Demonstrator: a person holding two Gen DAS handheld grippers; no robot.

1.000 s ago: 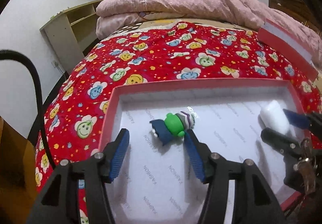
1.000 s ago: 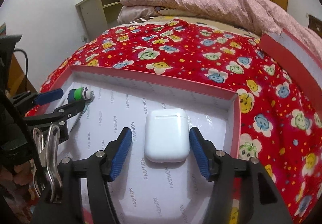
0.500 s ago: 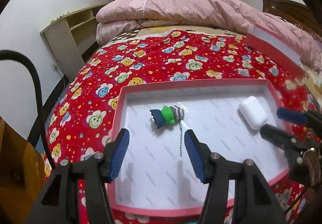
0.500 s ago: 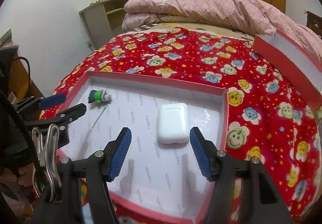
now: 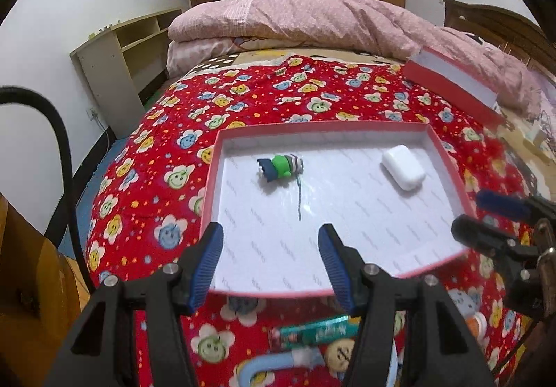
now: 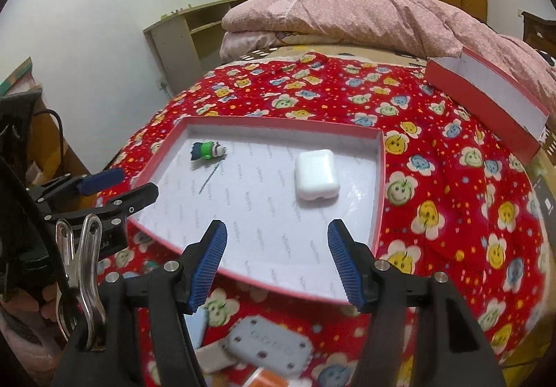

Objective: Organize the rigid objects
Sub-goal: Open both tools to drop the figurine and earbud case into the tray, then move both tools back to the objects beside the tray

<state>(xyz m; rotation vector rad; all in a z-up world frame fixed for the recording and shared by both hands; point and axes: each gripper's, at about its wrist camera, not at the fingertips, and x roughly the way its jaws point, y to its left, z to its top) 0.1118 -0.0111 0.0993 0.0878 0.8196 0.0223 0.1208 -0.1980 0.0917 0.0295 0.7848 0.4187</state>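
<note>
The left gripper (image 5: 269, 253) is hanging with its fingers spread and nothing between them, over the near edge of the red tray (image 5: 323, 125). Inside are lying the toy keychain (image 5: 280, 167) at left and the white earbud case (image 5: 403, 167) at right — well apart. The right gripper (image 6: 276, 249) is gaping too, holding nothing. A risk is snagging the tray's near rim or the keychain's trailing chain (image 5: 299, 196) — loose items are crowding the quilt (image 6: 451, 178) below the fingers.

Red-rimmed tray (image 5: 211, 178) holds a green toy figure (image 5: 280, 167) and white case (image 5: 403, 167).
</note>
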